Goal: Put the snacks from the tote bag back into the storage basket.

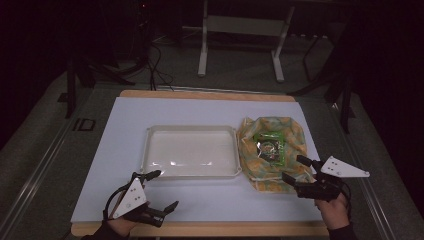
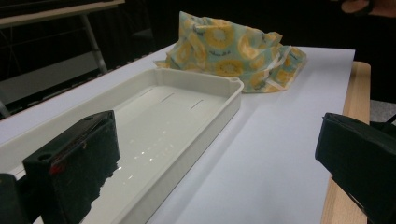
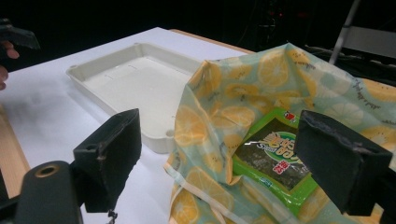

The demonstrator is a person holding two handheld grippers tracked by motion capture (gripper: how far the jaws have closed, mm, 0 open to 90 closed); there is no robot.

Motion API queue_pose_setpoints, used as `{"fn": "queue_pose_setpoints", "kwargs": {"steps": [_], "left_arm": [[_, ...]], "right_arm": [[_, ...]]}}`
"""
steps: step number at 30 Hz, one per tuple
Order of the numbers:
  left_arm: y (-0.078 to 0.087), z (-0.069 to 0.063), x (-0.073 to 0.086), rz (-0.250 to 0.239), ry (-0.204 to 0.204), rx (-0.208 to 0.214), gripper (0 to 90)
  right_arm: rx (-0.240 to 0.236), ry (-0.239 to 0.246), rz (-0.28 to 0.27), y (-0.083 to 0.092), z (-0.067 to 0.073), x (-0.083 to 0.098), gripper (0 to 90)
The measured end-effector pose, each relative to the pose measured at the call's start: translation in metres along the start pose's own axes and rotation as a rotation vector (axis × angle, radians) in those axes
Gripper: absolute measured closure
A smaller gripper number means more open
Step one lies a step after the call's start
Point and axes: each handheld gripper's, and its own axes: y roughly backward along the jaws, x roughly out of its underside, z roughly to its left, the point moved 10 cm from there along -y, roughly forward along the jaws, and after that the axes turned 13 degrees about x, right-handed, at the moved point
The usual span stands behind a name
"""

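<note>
Dark room beyond, with the grey legs of a stand [image 1: 202,50] and loose cables on the floor past the far edge. In front, a wooden table [image 1: 210,95] under a wide white sheet [image 1: 125,125] that covers nearly the whole top, wood bare along the near and far edges.

At centre of the sheet, a shallow cream tray [image 1: 150,150], long side toward the person, nothing inside but glare. Just beside its right end, perhaps touching the near corner, a fruit-print cloth bag [image 1: 295,135] of yellow citrus slices on pale green, mouth pulled wide and fabric crumpled. Inside the mouth, a green snack packet [image 1: 270,146] lying flat, shiny, print too small to read from above, its lower edge cut off in the right gripper view.

At the near right, right gripper [image 1: 299,169] over the bag's near edge, jaws spread wide on either side of the packet, gripping nothing; contact with the cloth impossible to judge. At the near left, left gripper [image 1: 165,189] close above the sheet just short of the tray's near left corner, jaws likewise wide apart and empty, the hand [image 1: 125,225] cut off by the bottom edge.
</note>
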Motion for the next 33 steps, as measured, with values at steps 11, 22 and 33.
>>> {"fn": "queue_pose_setpoints", "kwargs": {"steps": [11, 22, 33], "left_arm": [[-0.002, 0.001, 0.002, 0.010, 0.005, 0.003, 0.3], [-0.002, 0.001, 0.002, 0.011, 0.006, 0.006, 0.3], [-0.002, 0.000, 0.001, 0.007, 0.000, 0.004, 0.3]], "right_arm": [[0.013, 0.024, -0.021, -0.001, -0.004, -0.017, 13.7], [0.049, 0.033, -0.006, -0.014, -0.012, -0.034, 18.4], [0.124, -0.028, 0.029, -0.029, -0.036, -0.038, 35.3]]}}
